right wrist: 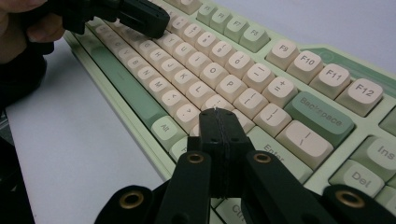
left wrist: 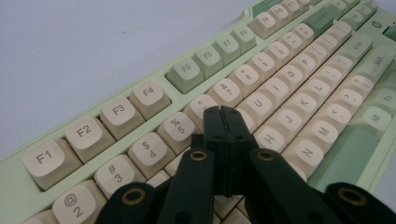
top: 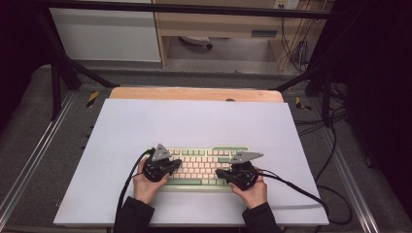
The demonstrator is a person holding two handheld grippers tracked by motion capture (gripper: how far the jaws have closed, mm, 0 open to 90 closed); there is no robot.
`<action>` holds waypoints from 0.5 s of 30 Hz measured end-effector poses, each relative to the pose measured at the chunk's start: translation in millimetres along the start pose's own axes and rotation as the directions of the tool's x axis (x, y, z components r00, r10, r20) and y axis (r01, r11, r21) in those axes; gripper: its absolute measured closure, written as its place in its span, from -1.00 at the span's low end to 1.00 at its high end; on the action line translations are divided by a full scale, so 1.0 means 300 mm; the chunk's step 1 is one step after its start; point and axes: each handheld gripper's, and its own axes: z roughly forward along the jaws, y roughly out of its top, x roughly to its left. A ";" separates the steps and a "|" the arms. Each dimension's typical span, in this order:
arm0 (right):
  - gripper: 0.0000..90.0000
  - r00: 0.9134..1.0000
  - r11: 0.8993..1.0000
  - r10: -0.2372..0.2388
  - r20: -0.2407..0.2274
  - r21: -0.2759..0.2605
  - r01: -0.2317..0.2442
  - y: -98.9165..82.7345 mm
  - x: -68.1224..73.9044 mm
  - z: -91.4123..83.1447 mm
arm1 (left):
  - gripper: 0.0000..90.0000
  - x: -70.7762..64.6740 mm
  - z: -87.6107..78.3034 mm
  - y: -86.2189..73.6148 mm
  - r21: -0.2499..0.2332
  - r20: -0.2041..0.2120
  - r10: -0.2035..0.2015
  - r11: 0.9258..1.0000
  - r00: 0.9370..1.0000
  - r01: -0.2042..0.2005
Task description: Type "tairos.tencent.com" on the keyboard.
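A pale green keyboard [top: 204, 167] with cream keys lies on the white table near the front. My left gripper [top: 176, 163] hangs over the keyboard's left part, shut with nothing between its jaws. In the left gripper view its tips [left wrist: 223, 112] sit just above the keys near the number row, by the key marked 5 [left wrist: 176, 127]. My right gripper [top: 221, 173] is over the keyboard's right part, shut and empty. In the right gripper view its tips [right wrist: 216, 113] hover over the keys left of Enter [right wrist: 274, 150]; the left gripper [right wrist: 140, 18] shows at top left.
The white table top [top: 194, 121] has bare room behind and to both sides of the keyboard. A wooden edge [top: 194, 93] runs along its back. Black cables [top: 301, 191] trail from the grippers across the table's front. Dark frame posts [top: 58, 82] stand at the back corners.
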 end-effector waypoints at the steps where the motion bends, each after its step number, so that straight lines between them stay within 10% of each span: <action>1: 1.00 1.000 1.000 -0.001 -0.001 0.003 0.001 0.000 0.000 0.000 | 1.00 0.000 -0.004 0.000 -0.004 0.001 0.001 1.000 1.000 -0.001; 15: 1.00 1.000 1.000 0.003 0.001 0.000 -0.003 0.001 0.001 0.001 | 1.00 0.010 -0.104 -0.039 -0.046 0.015 -0.020 0.999 1.000 0.020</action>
